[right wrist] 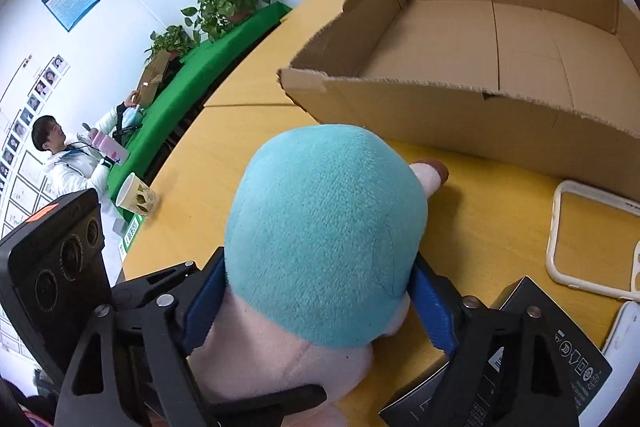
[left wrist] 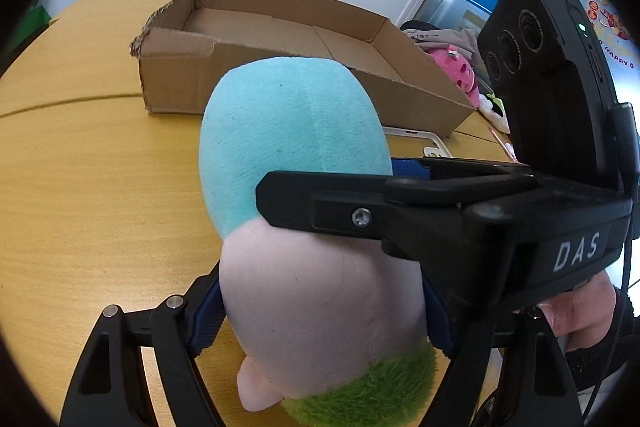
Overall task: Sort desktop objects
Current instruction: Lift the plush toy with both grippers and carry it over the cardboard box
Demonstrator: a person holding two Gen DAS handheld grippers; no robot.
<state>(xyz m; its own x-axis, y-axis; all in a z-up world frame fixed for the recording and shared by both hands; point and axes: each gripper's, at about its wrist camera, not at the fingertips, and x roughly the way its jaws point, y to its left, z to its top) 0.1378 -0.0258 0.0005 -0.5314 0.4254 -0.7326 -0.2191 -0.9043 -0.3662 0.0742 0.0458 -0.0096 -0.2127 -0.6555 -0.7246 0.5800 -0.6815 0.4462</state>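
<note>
**Plush doll gripped, box still empty**

Over the wooden table (left wrist: 80,187), both grippers clamp the plush doll (left wrist: 296,131): left gripper (left wrist: 324,315) on its pink head, right gripper (right wrist: 316,303) across the blue body. Cardboard box (right wrist: 460,107) just ahead holds nothing visible. Phone case (right wrist: 560,227) and black carton (right wrist: 560,339) remain unsorted.

Fuzzy cloth plush toy (left wrist: 292,131); matt corrugated cardboard box (left wrist: 280,75); smooth wood-grain table (left wrist: 100,187).
</note>
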